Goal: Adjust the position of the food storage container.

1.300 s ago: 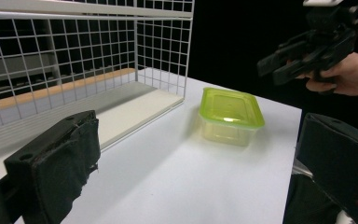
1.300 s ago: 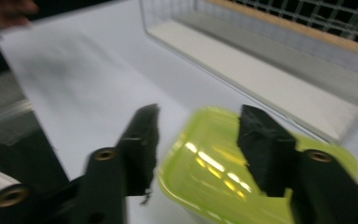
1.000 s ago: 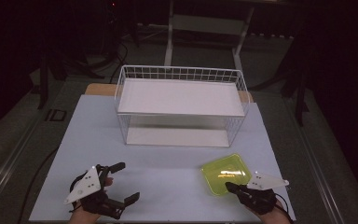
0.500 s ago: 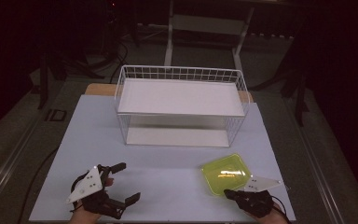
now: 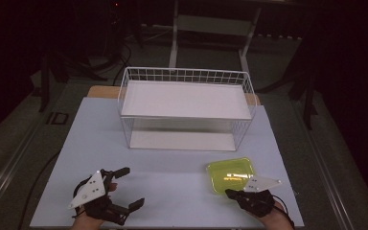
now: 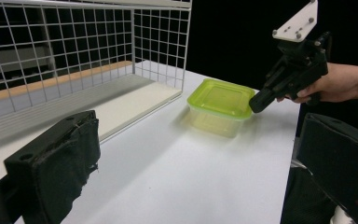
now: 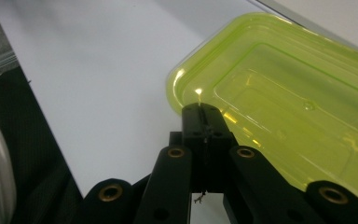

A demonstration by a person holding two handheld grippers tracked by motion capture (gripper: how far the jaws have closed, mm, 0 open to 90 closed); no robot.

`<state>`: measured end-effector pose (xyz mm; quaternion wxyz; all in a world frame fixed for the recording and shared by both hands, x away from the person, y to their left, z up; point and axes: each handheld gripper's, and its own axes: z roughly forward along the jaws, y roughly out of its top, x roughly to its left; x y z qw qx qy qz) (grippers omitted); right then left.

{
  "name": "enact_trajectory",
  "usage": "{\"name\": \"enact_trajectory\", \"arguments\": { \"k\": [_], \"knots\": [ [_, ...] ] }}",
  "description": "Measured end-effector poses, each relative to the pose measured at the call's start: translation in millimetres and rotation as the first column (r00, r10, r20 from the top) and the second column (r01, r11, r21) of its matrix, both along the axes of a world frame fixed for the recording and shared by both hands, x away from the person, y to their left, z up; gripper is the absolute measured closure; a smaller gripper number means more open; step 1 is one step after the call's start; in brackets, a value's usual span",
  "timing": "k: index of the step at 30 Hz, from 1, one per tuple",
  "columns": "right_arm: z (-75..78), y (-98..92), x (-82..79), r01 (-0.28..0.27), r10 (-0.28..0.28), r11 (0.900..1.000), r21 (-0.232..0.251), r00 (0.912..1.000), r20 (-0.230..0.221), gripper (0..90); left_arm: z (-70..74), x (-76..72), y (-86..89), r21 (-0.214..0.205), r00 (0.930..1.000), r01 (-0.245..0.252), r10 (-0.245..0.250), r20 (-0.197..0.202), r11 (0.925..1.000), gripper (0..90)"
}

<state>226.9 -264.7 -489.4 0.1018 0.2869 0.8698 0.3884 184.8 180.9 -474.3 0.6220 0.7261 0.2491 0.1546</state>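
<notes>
1. Dark room is surrounding the white table (image 5: 172, 187); a wire rack (image 5: 187, 112) is standing at its far side
2. I'm seeing the green tub (image 5: 230, 175) sitting lidded near my right gripper (image 5: 231, 193), whose jaws are closed, gripping nothing
3. Left gripper (image 5: 127, 189) is hanging wide open, empty
4. Tub is looking light, slick, flexible; I'm favouring its rim

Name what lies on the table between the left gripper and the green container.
Nothing: the high view shows bare white table between the left gripper and the green container.
</notes>
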Motion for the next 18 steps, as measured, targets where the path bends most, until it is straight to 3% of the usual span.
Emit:
{"name": "enact_trajectory", "arguments": {
  "k": [13, 18],
  "knots": [
    [-1.4, 6.8, 17.4, 0.0, 0.0, 1.0, 0.005, 1.0, -0.003, 90.0, -0.5, -0.5, -0.8, -0.001, 1.0, 0.007, -0.007, -0.003, 1.0, 0.0],
    [5.6, -3.1, 17.1, 0.015, -0.015, 0.9995, 0.028, 0.9997, 0.017, 90.0, -1.4, -0.2, -1.0, 0.005, 0.9999, 0.01, -0.01, -0.01, 0.9999, 0.0]
  ]
}}
